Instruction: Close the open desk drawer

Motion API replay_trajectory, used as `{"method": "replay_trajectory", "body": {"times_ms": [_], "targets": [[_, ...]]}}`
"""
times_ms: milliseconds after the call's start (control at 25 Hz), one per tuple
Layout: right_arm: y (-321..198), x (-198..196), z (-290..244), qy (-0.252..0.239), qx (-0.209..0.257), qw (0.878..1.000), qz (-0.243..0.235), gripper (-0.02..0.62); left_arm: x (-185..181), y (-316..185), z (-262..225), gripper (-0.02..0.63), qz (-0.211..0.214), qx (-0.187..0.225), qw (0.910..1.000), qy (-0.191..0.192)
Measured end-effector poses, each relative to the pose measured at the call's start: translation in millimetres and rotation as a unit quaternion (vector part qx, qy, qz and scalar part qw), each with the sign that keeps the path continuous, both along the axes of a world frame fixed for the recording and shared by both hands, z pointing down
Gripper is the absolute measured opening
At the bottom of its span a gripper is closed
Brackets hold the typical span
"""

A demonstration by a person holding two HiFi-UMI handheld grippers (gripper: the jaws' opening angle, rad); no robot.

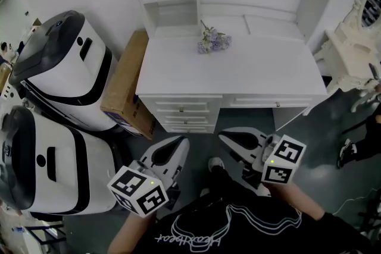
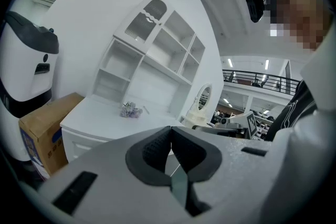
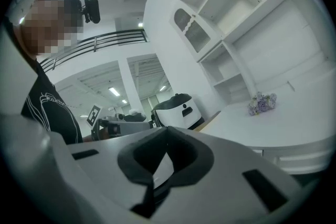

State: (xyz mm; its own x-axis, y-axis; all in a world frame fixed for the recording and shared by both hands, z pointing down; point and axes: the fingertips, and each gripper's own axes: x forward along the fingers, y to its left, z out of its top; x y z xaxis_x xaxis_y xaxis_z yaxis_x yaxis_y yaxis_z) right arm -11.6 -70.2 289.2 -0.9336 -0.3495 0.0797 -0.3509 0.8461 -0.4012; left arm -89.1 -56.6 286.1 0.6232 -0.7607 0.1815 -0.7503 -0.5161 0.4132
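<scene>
The white desk (image 1: 238,68) with a shelf hutch stands ahead of me. Under its left end is a stack of three drawers (image 1: 183,116), and a wide drawer (image 1: 271,102) with a small knob sits to the right. None of the fronts sticks out far, and I cannot tell which one is open. My left gripper (image 1: 180,143) hangs below the drawer stack, apart from it, shut and empty (image 2: 170,131). My right gripper (image 1: 226,137) hovers beside it under the knee gap, also shut and empty (image 3: 167,131).
A small bunch of pale flowers (image 1: 213,41) lies on the desktop. A cardboard box (image 1: 128,83) leans against the desk's left side, with two large white-and-black machines (image 1: 65,68) (image 1: 47,163) beyond. An ornate white vanity (image 1: 357,38) stands at the right. My shoe (image 1: 215,163) is on the dark floor.
</scene>
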Motion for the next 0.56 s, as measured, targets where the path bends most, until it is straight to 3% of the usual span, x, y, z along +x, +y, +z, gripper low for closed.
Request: {"method": "replay_trajectory", "body": {"times_ms": [560], "targets": [[-15,0,10,0.005,-0.010,1.000,0.005,0.005,2,-13,10,0.005,0.001,-0.009,1.0000,-0.004]]}}
